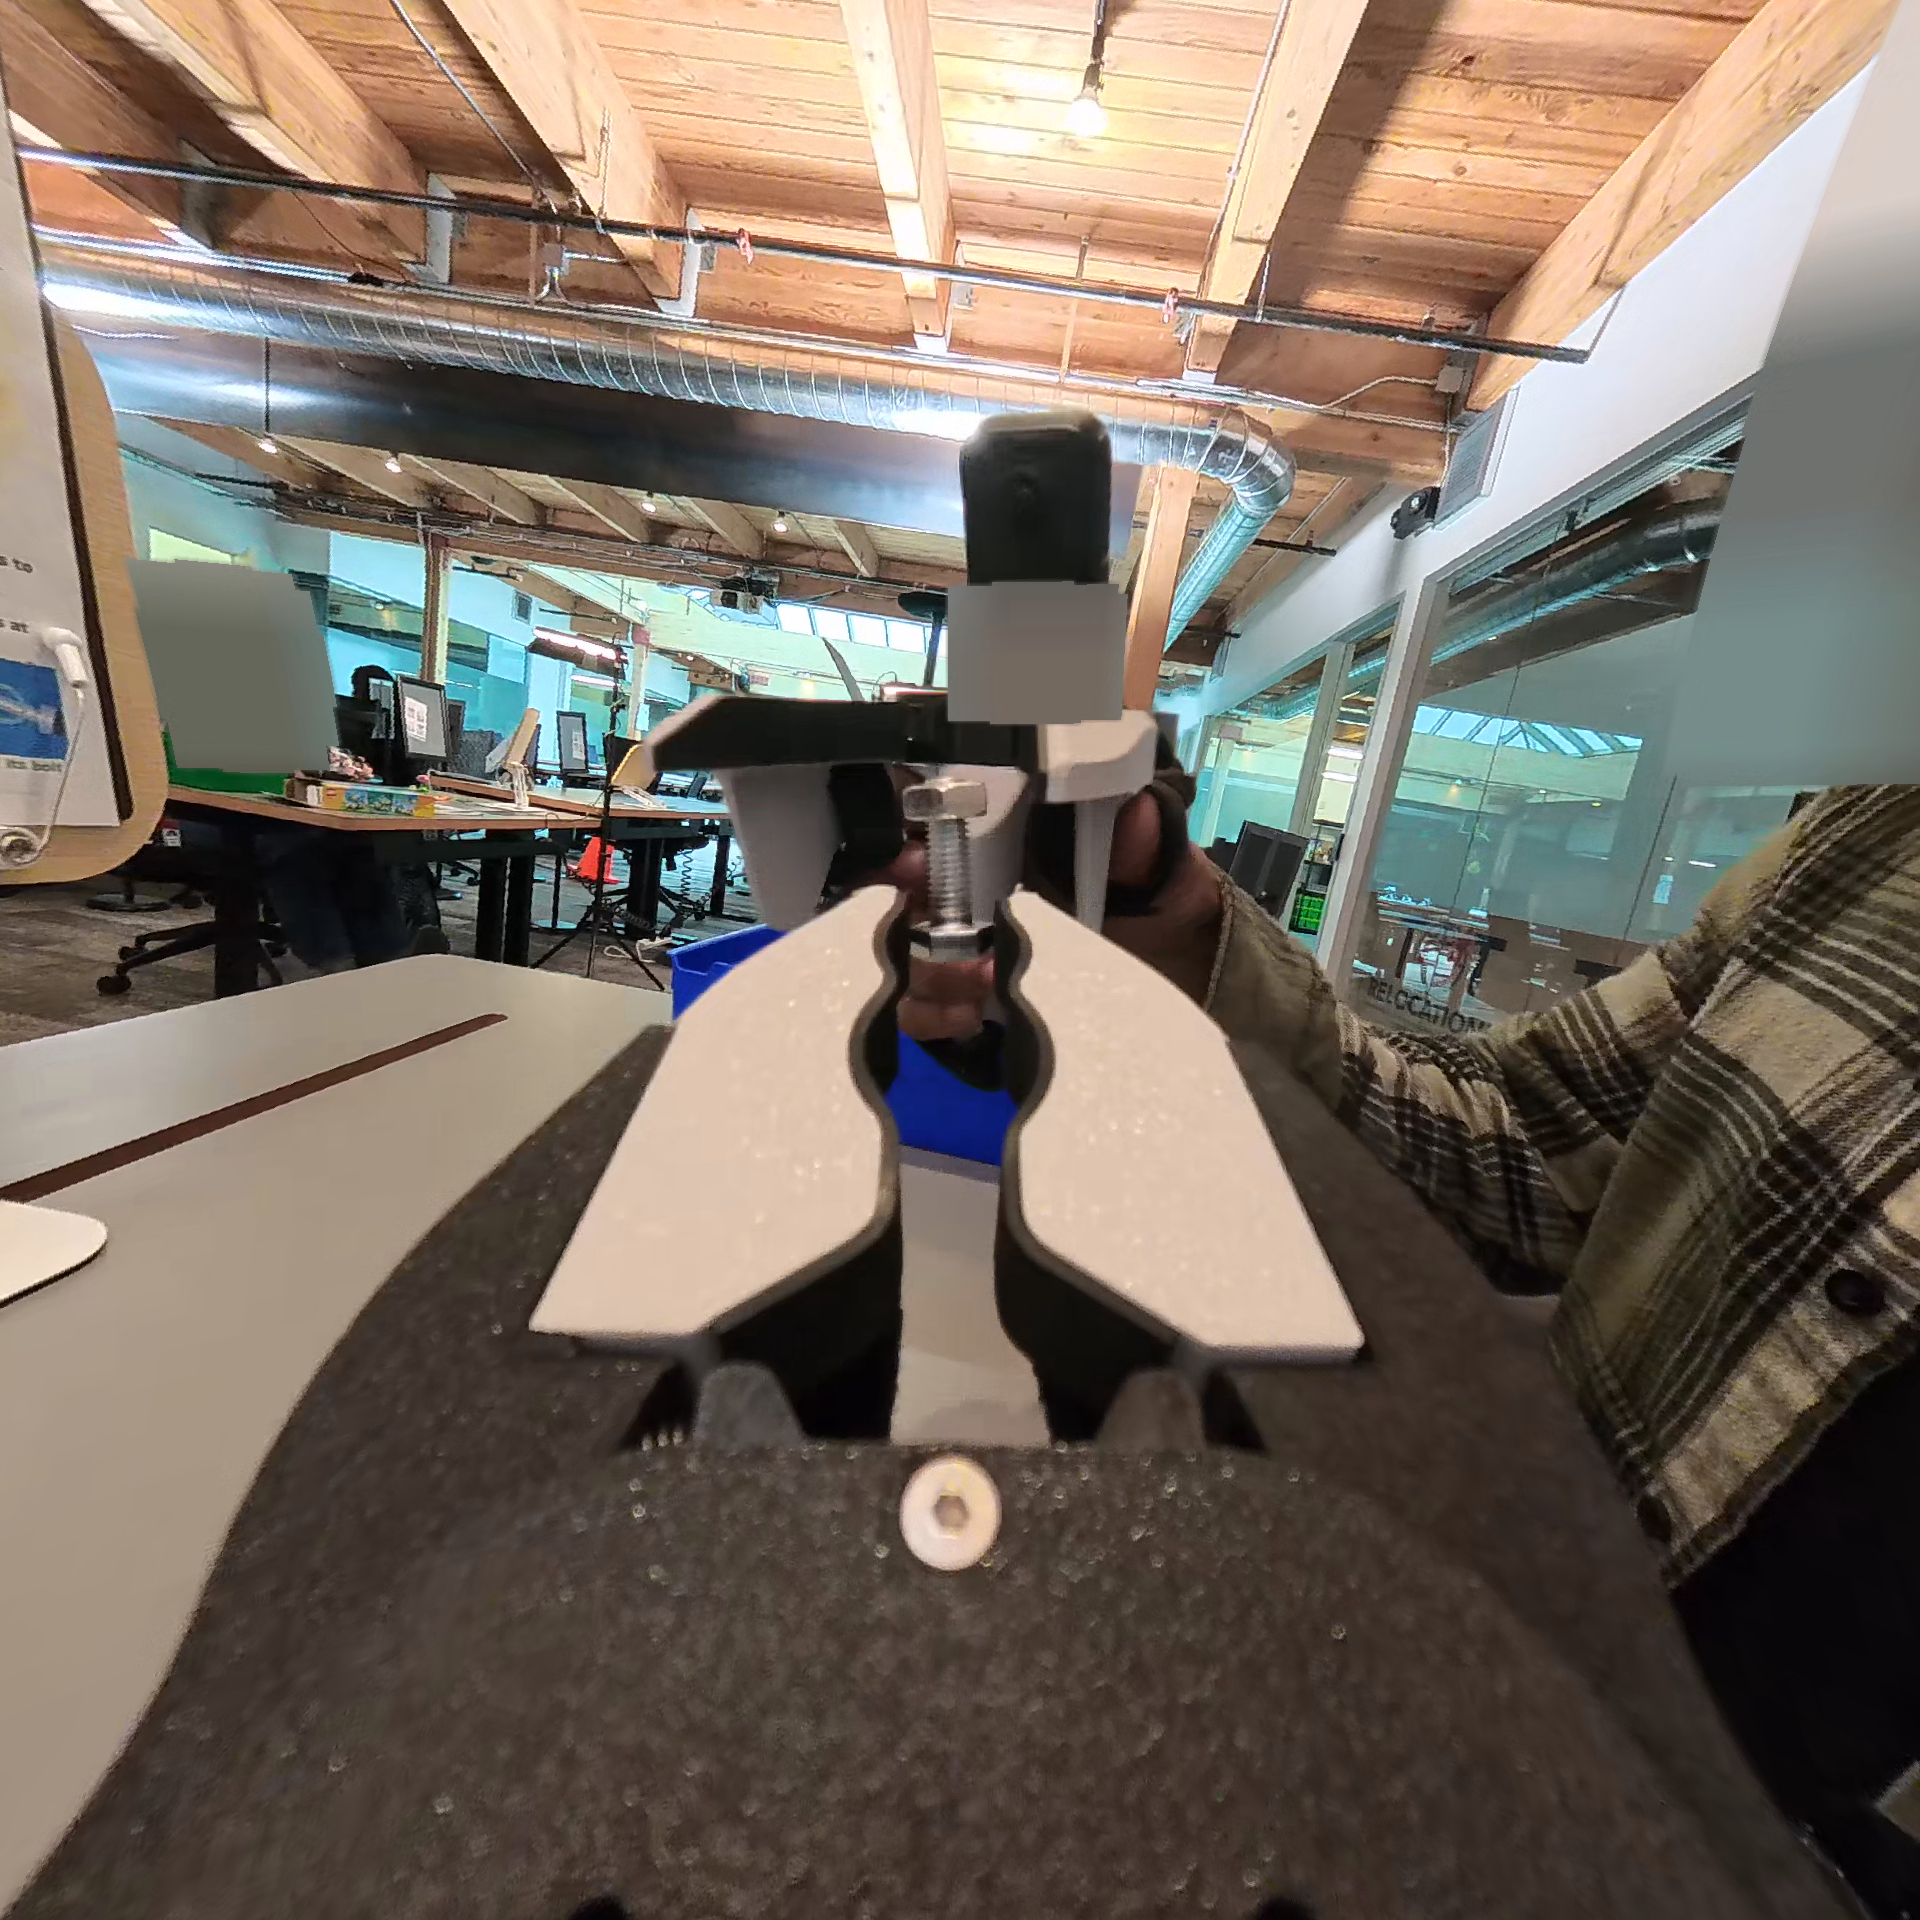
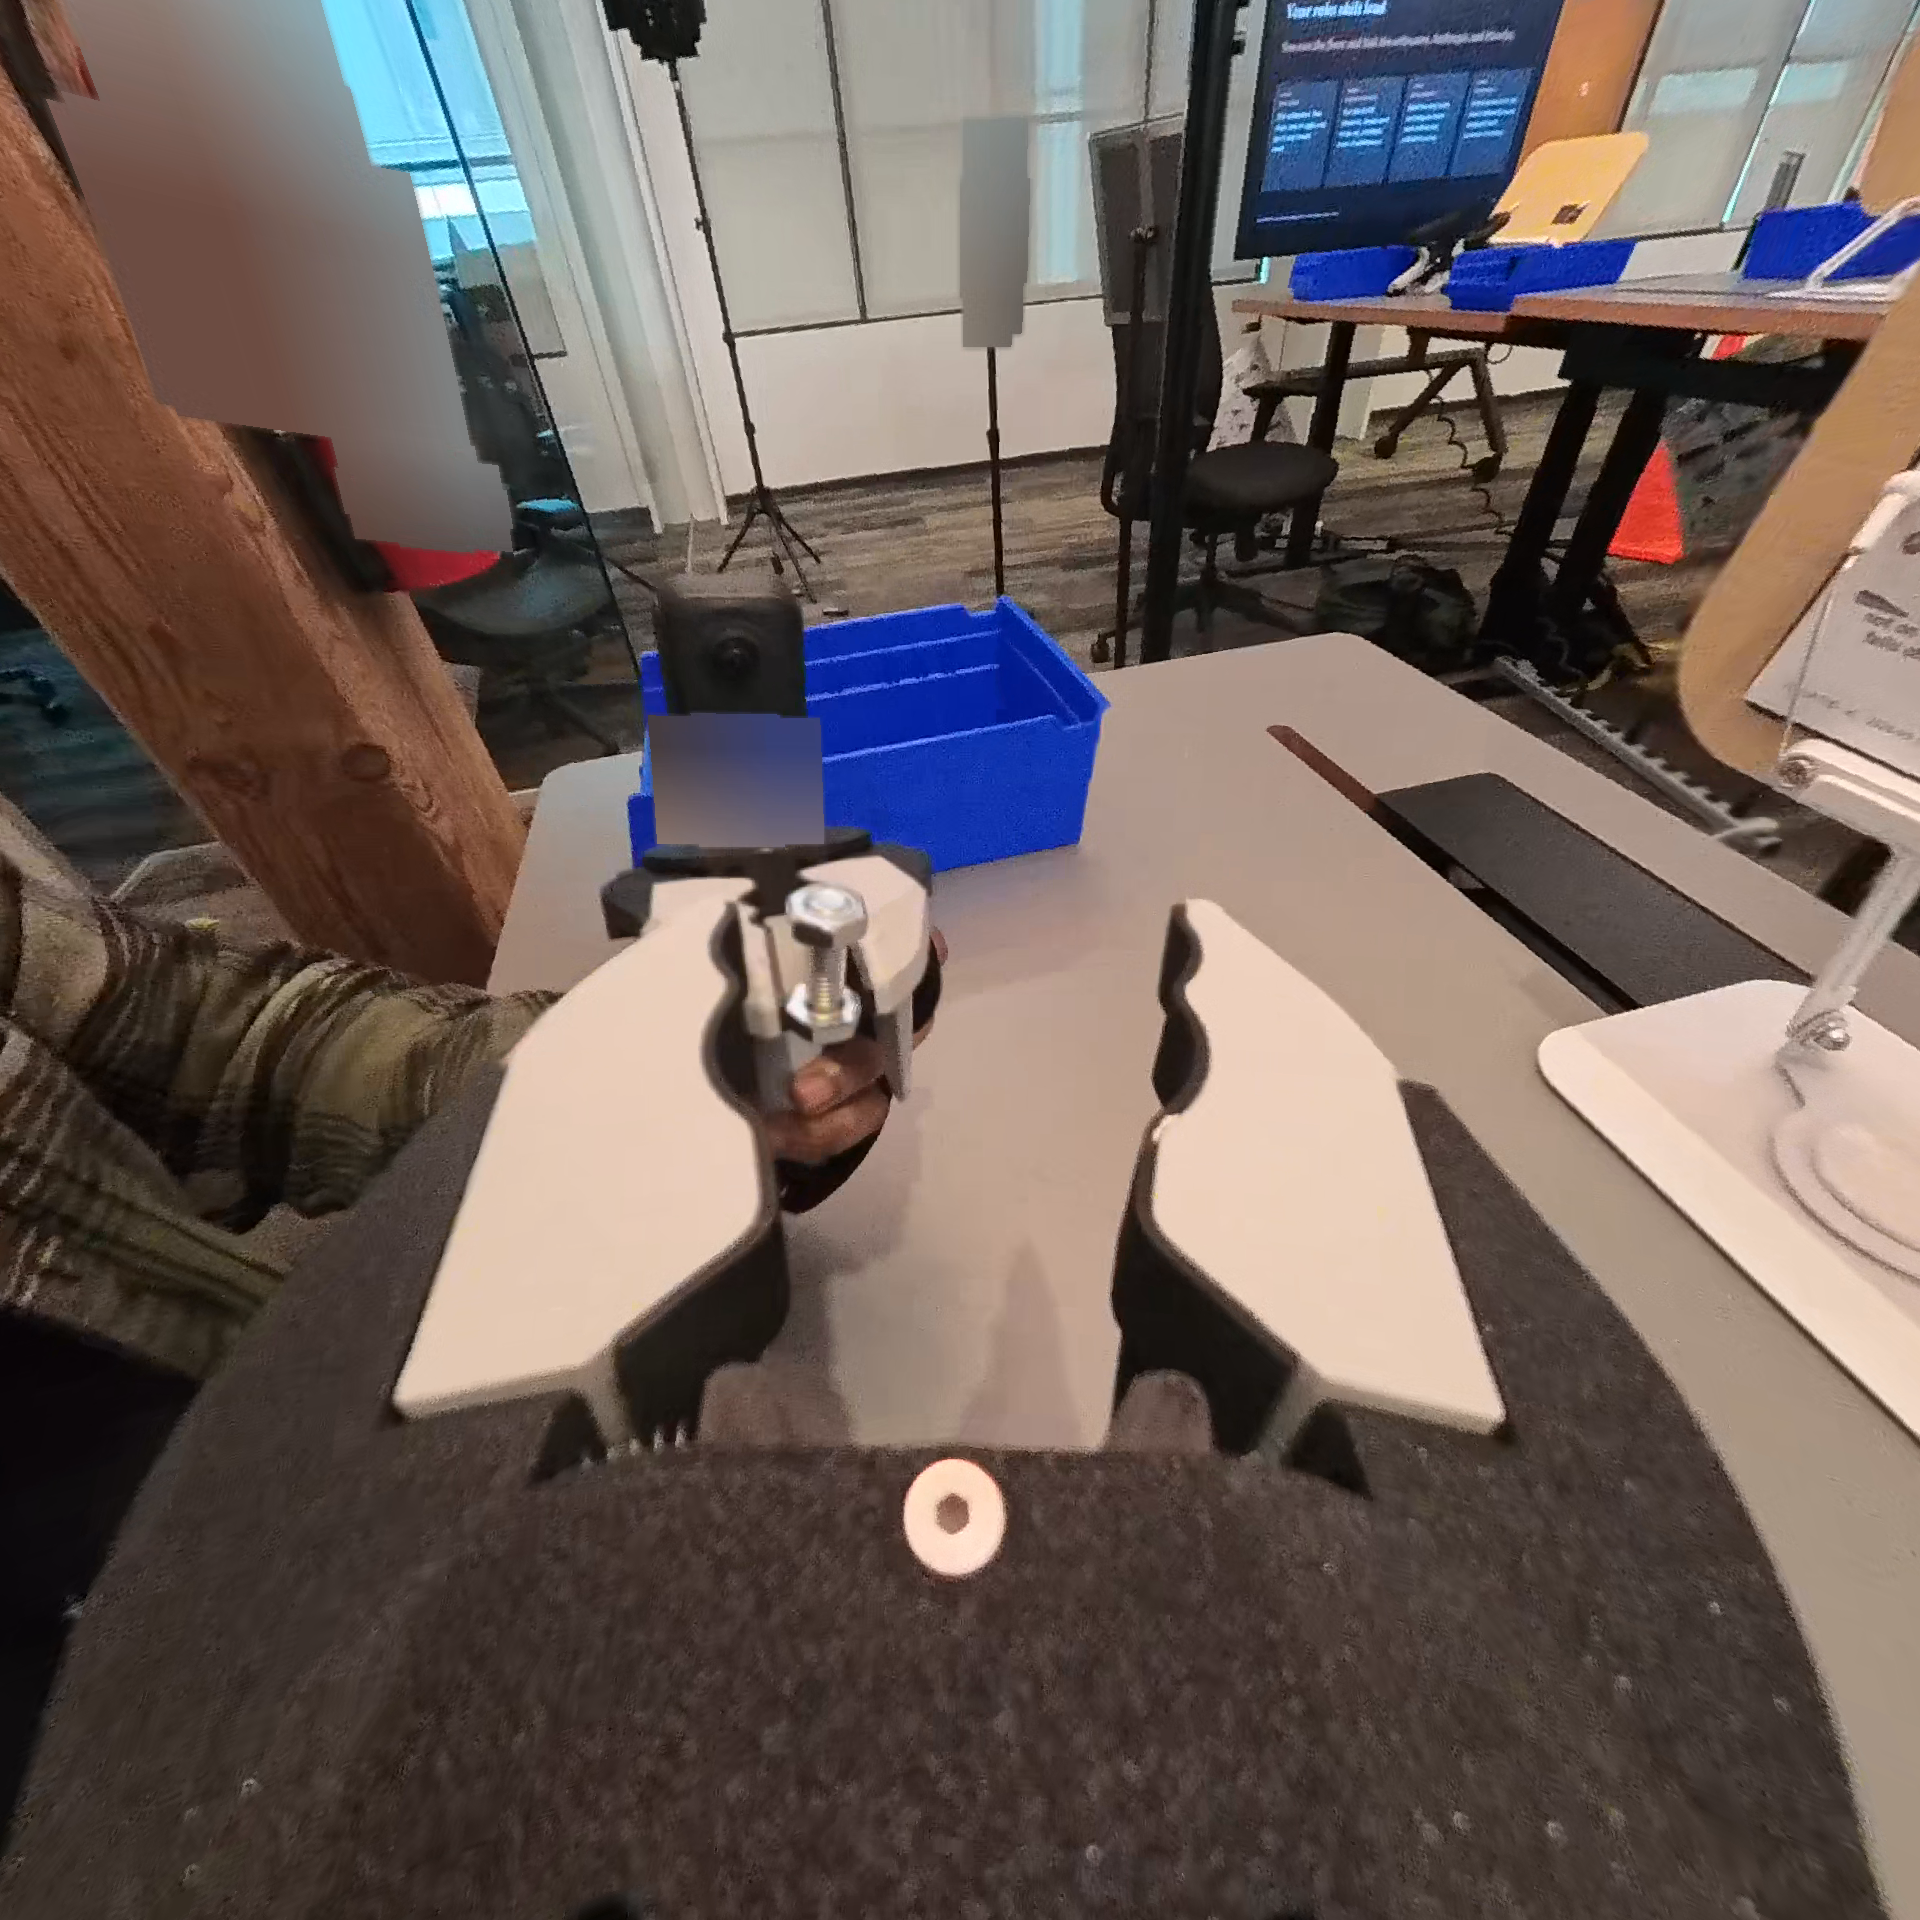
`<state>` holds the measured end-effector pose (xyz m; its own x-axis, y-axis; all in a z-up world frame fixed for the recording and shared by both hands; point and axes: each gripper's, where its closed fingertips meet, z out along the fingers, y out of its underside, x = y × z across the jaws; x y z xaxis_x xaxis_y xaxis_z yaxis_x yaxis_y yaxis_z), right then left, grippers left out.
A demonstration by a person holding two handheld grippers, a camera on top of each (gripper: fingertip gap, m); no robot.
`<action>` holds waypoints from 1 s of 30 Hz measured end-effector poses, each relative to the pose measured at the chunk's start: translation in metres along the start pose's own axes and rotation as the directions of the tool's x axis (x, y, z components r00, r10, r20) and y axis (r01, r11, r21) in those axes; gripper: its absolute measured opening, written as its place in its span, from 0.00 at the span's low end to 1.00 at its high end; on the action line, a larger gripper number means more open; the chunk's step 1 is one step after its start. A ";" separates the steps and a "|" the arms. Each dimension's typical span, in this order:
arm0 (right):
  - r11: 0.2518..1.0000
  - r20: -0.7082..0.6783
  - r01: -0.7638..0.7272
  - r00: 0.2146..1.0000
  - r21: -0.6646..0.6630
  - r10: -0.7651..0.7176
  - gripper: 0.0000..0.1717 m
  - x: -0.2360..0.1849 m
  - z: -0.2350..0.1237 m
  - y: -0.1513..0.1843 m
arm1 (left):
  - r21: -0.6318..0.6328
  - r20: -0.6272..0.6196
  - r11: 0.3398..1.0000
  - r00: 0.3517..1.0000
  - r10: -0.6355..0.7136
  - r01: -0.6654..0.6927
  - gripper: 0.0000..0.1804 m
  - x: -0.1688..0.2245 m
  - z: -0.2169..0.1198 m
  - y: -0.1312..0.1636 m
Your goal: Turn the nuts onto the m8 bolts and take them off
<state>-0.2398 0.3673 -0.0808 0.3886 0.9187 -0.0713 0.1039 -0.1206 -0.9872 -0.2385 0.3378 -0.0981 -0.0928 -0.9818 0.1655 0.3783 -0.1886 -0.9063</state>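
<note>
My left gripper [image 1: 951, 935] is shut on a silver nut [image 1: 951, 943] threaded on the lower end of a silver bolt [image 1: 948, 862]. The bolt stands upright above my fingertips, head [image 1: 945, 800] on top. The right wrist view shows the same grasp: the left gripper [image 2: 821, 1029] pinches the nut [image 2: 821, 1013] with the bolt head [image 2: 821, 914] above it. My right gripper [image 2: 951, 914] is wide open and holds nothing. The bolt is near its left finger [image 2: 644, 1039], and I see no contact. In the left wrist view the right gripper [image 1: 935, 831] faces me just behind the bolt.
A blue bin [image 2: 935, 748] stands at the far end of the grey table [image 2: 1247, 831] and also shows behind my left fingers [image 1: 727, 966]. A white stand base [image 2: 1714, 1122] and a black mat [image 2: 1558, 862] lie to the right. A wooden post [image 2: 208, 675] rises on the left. Only a small space, under 4 cm, lies between the two pairs of fingers.
</note>
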 end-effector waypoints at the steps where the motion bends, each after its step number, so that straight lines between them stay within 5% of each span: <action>1: 1.000 -0.008 0.003 1.000 -0.010 -0.003 0.44 0.001 0.003 0.002 | -0.002 -0.001 1.000 1.000 0.003 -0.003 0.08 0.001 0.001 0.001; 30: 0.999 0.006 -0.054 0.999 0.005 0.054 0.45 0.007 -0.006 -0.002 | 0.020 -0.011 1.000 1.000 0.017 -0.017 0.08 0.003 -0.002 -0.005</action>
<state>-0.2317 0.3712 -0.0782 0.3884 0.9130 -0.1252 0.0783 -0.1680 -0.9827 -0.2426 0.3355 -0.0941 -0.0962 -0.9847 0.1455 0.3980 -0.1720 -0.9011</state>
